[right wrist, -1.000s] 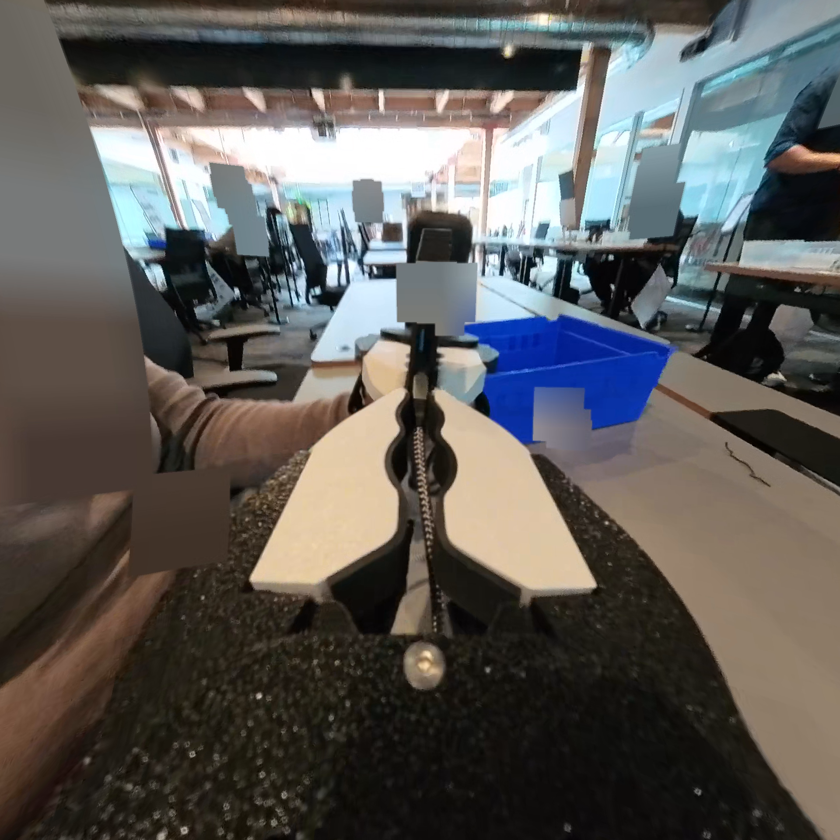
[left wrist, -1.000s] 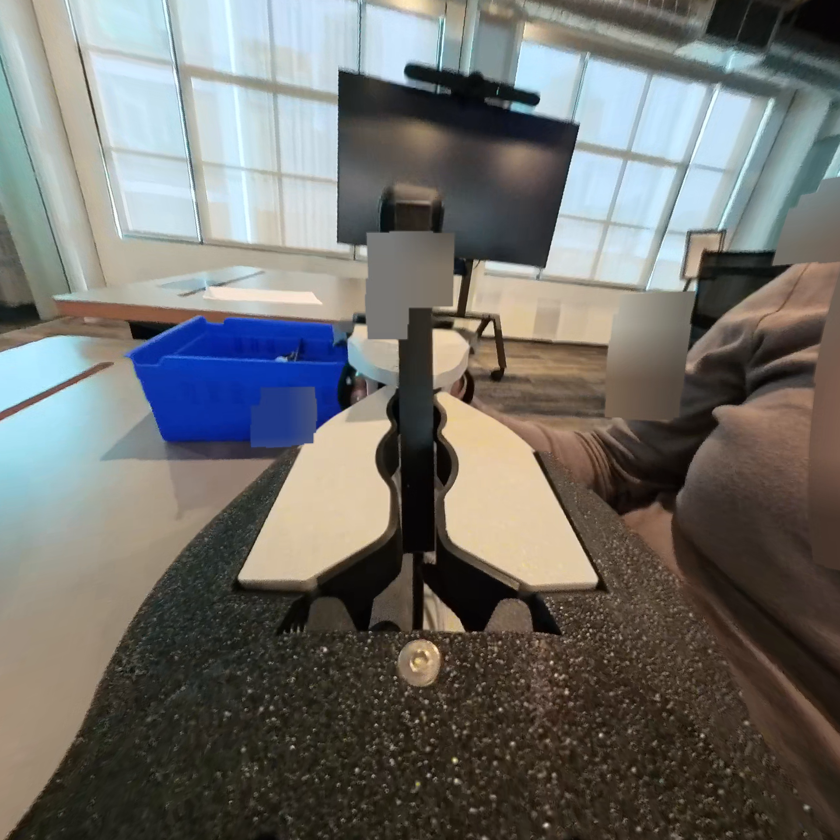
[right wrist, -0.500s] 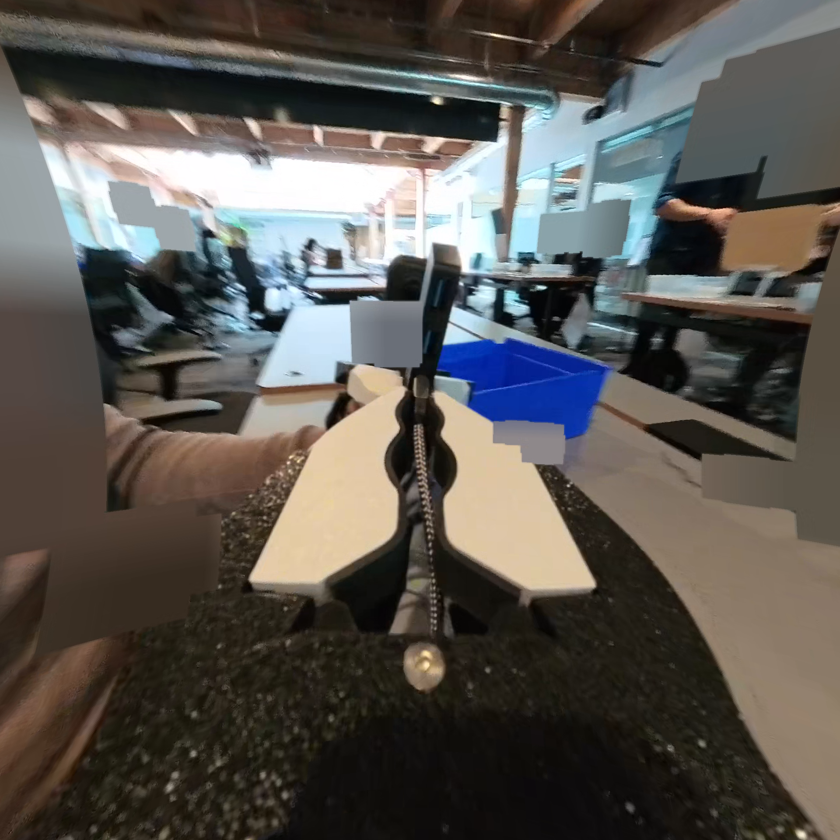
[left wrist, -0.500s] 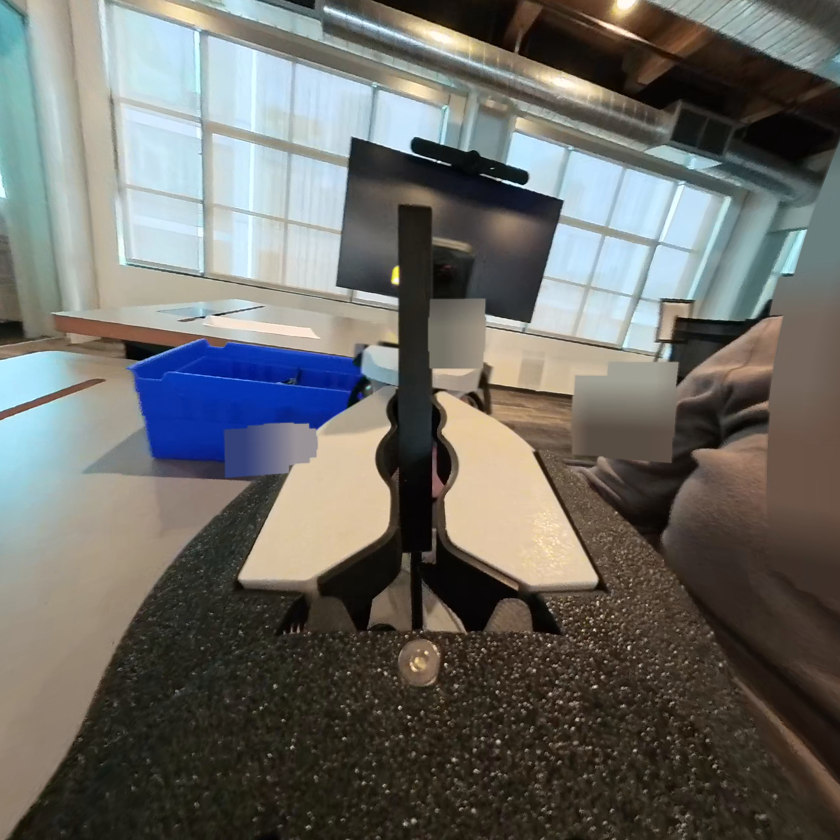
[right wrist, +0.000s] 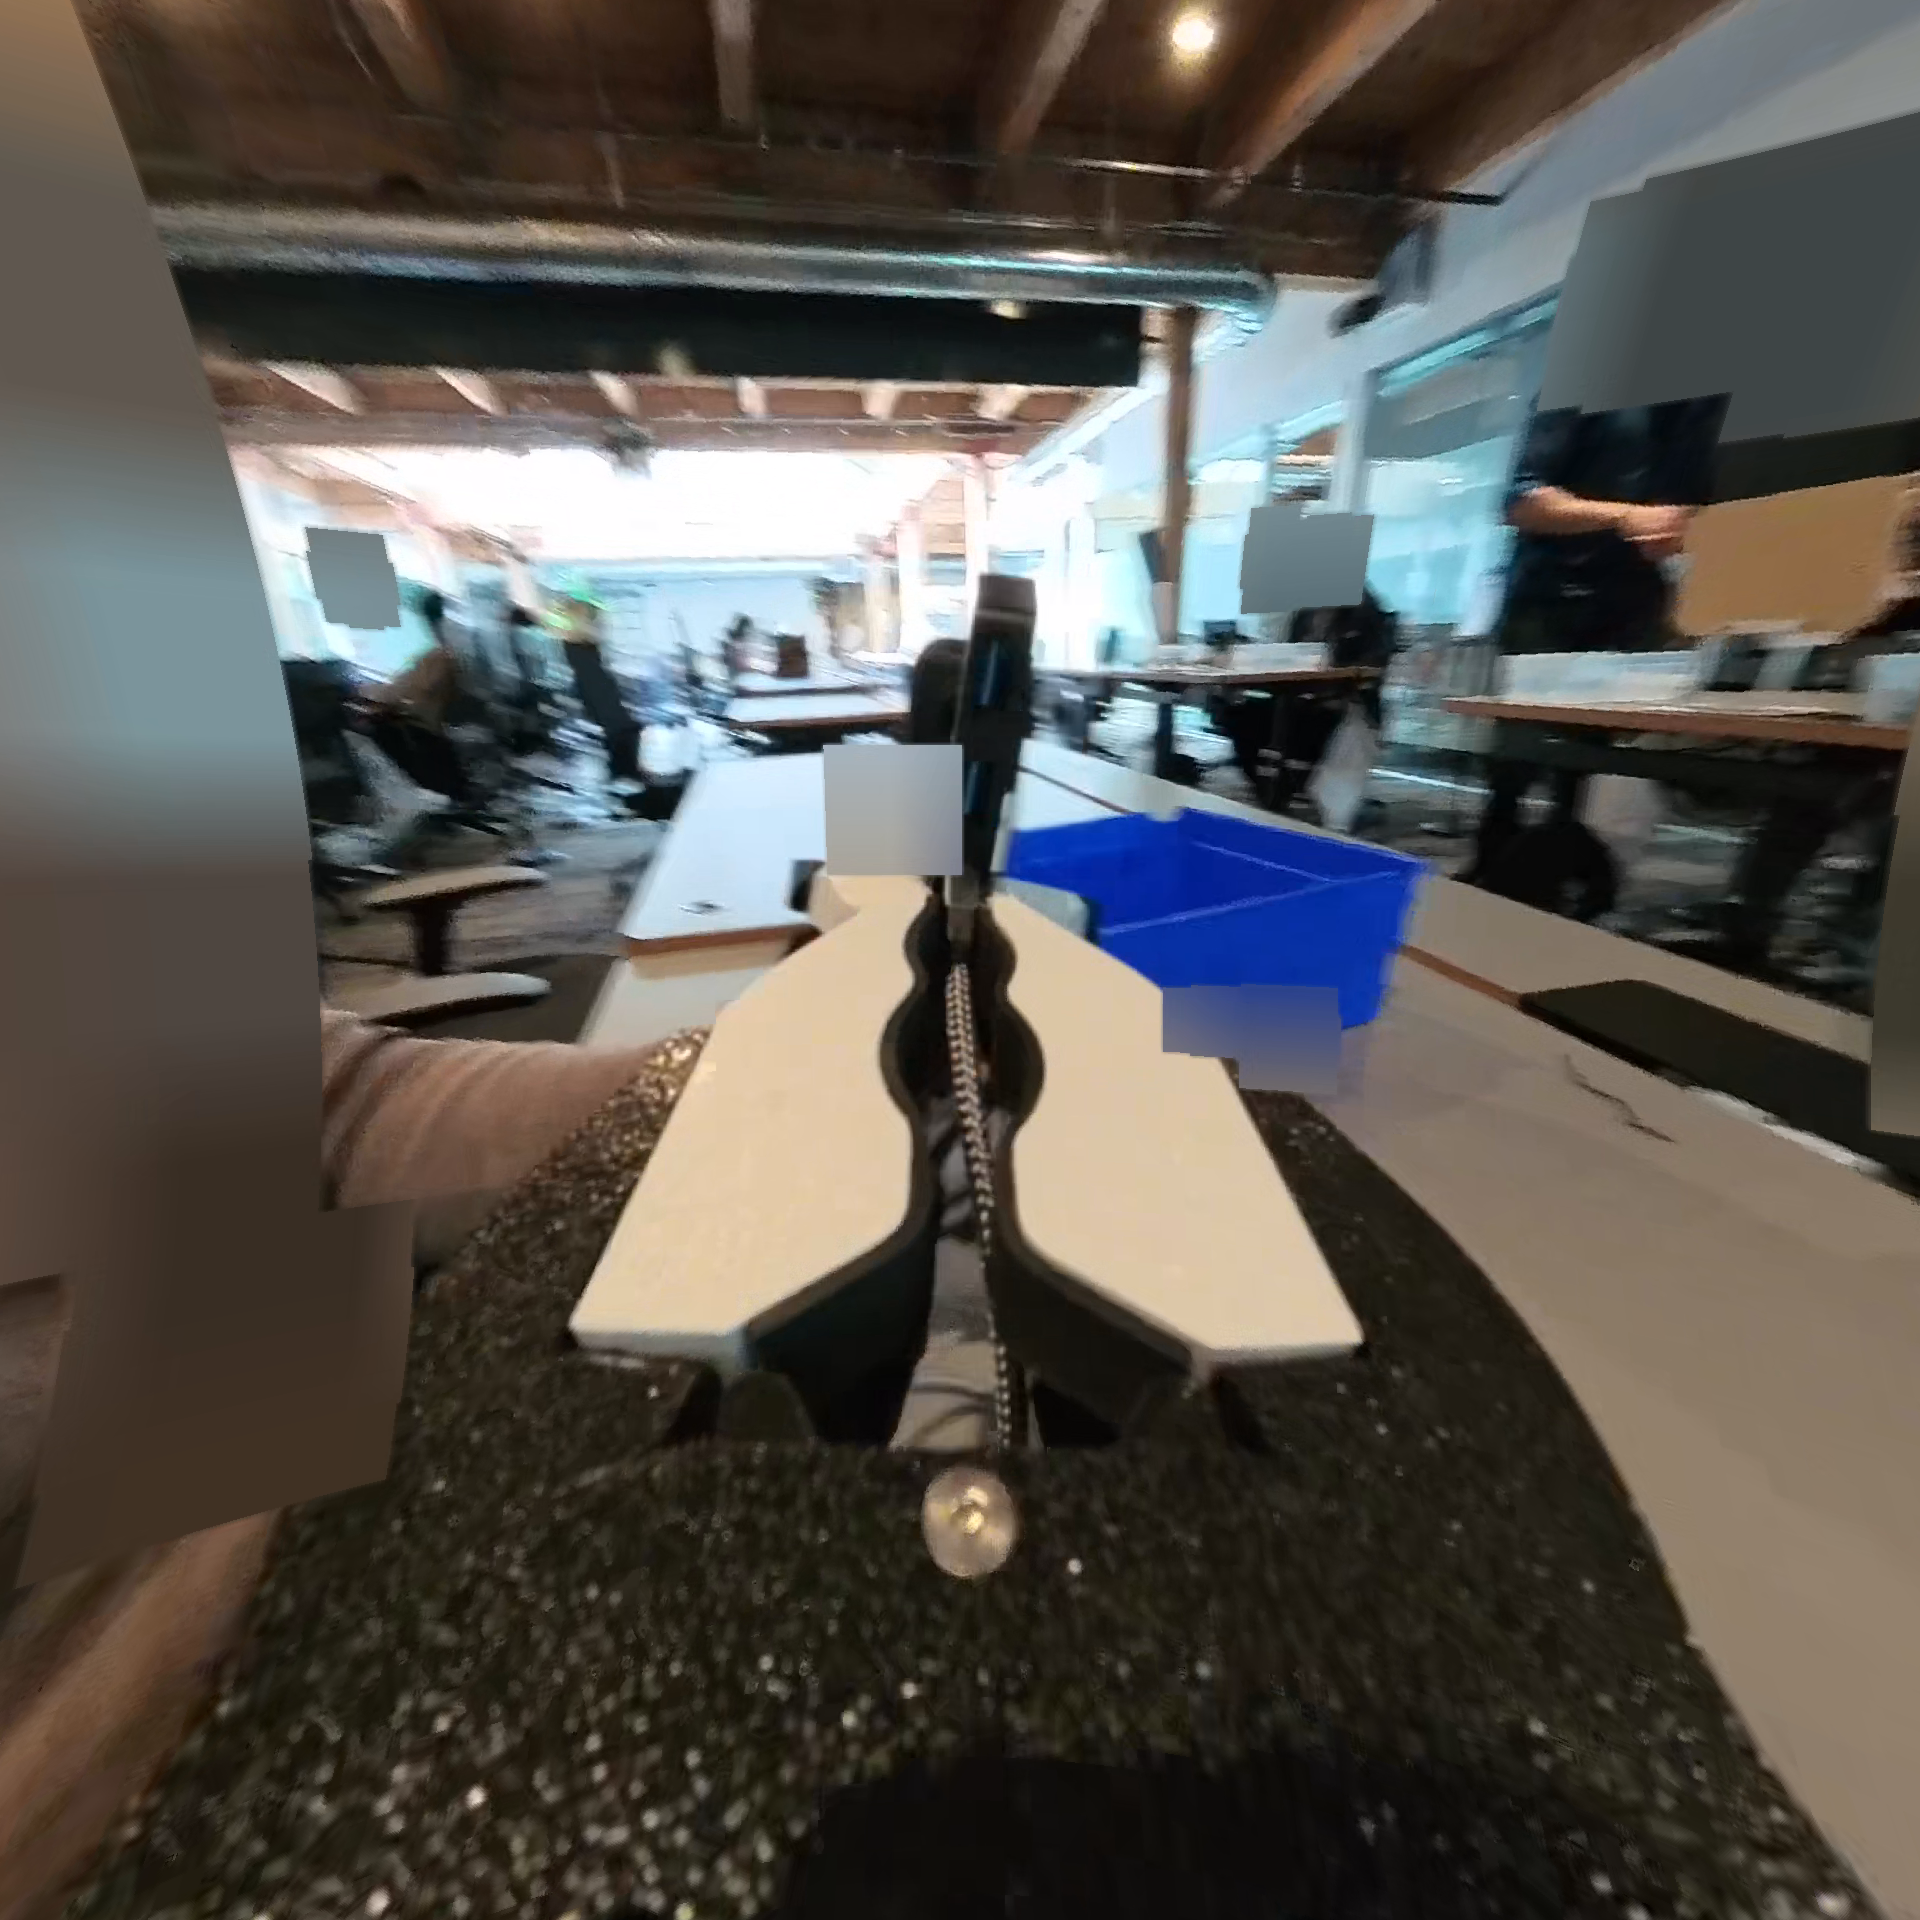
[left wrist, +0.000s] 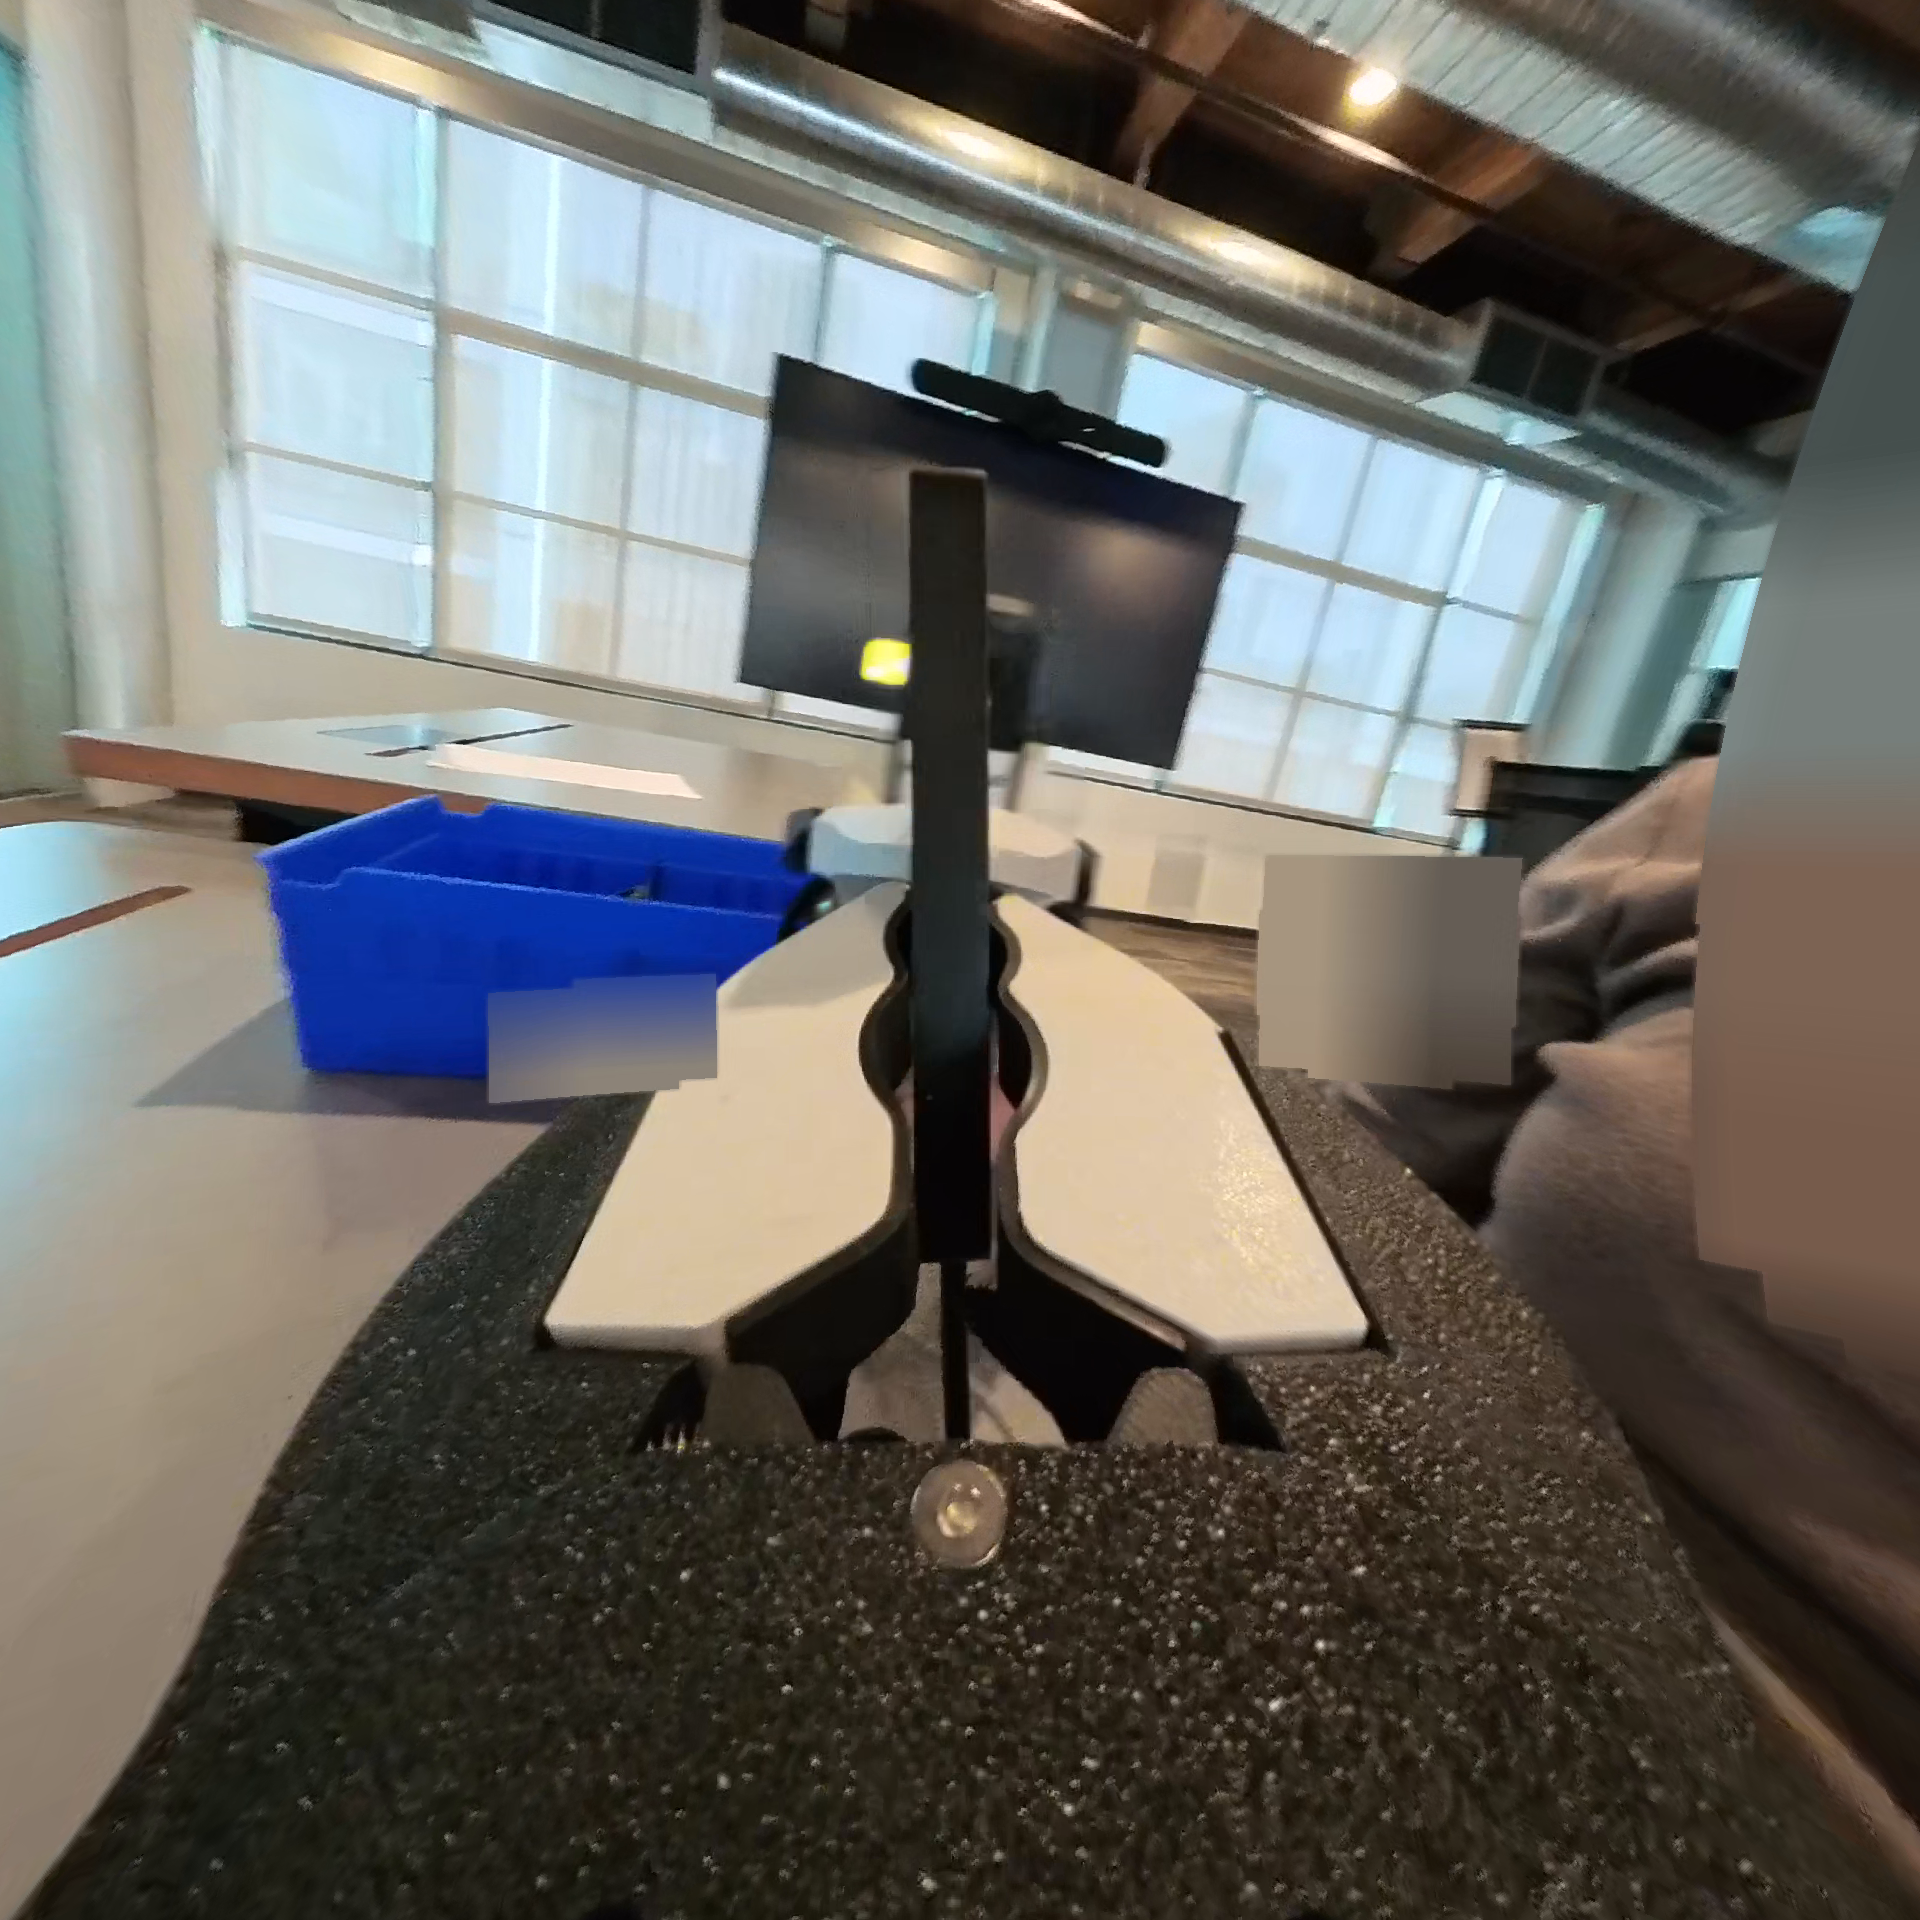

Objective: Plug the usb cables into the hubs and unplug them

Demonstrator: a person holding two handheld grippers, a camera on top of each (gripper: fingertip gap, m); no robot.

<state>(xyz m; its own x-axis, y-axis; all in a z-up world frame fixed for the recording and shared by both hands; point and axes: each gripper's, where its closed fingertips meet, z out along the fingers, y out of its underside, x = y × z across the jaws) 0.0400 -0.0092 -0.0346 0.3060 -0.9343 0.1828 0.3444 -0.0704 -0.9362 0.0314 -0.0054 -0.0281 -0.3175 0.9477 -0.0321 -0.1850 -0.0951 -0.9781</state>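
In the left wrist view the left tongs are closed tight on a slim black hub; the hub stands upright on its edge between the white fingers and rises well above their tips, in front of a dark screen on a stand; a thin dark lead runs down from its lower end into the tongs' throat. The other tongs show only as a pale shape just behind the hub, facing this way; a blue bin sits on the grey worktop to the left, and a sleeve fills the right edge.

In the right wrist view the right tongs are likewise squeezed shut, here on a braided usb cable; the cable runs up the slot between the fingers, and its plug end pokes out past the tips; straight beyond it the hub stands edge-on with a blue stripe down its face, but blur hides whether plug and port are touching or just apart. The blue bin lies to the right on the worktop.

Judging by this, the step in hand is the plugging or unplugging itself, held in mid-air; the next move calls for keeping plug and port square on one line, the left holding the hub steady while the right travels straight along the cable's axis without twisting.
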